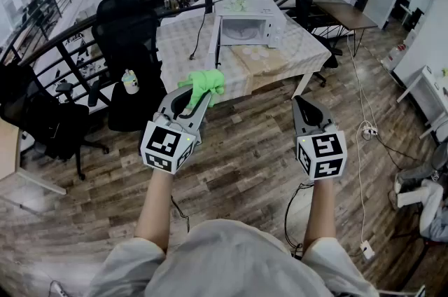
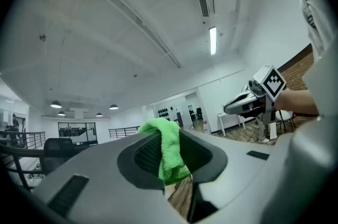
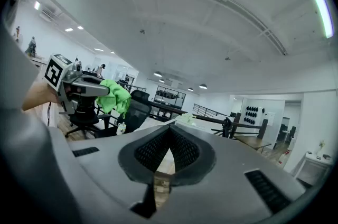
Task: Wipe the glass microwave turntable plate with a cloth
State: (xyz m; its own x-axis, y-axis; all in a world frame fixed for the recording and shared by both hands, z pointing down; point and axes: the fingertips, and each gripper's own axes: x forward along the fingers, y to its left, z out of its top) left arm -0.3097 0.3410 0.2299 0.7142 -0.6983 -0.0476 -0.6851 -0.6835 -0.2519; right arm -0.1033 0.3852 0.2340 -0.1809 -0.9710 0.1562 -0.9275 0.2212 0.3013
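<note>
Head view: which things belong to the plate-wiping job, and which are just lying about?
Job: green cloth, clamped in the left gripper; right gripper, shut and empty; microwave; pale round piece in front of it, possibly the plate.

Lying about: black office chair; small bottle beside it; white power strip on the floor.

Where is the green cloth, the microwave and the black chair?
green cloth (image 1: pixel 205 83): head view, middle of the bunched fabric.
microwave (image 1: pixel 245 30): head view, on its white front.
black chair (image 1: pixel 124 17): head view, on its backrest.
</note>
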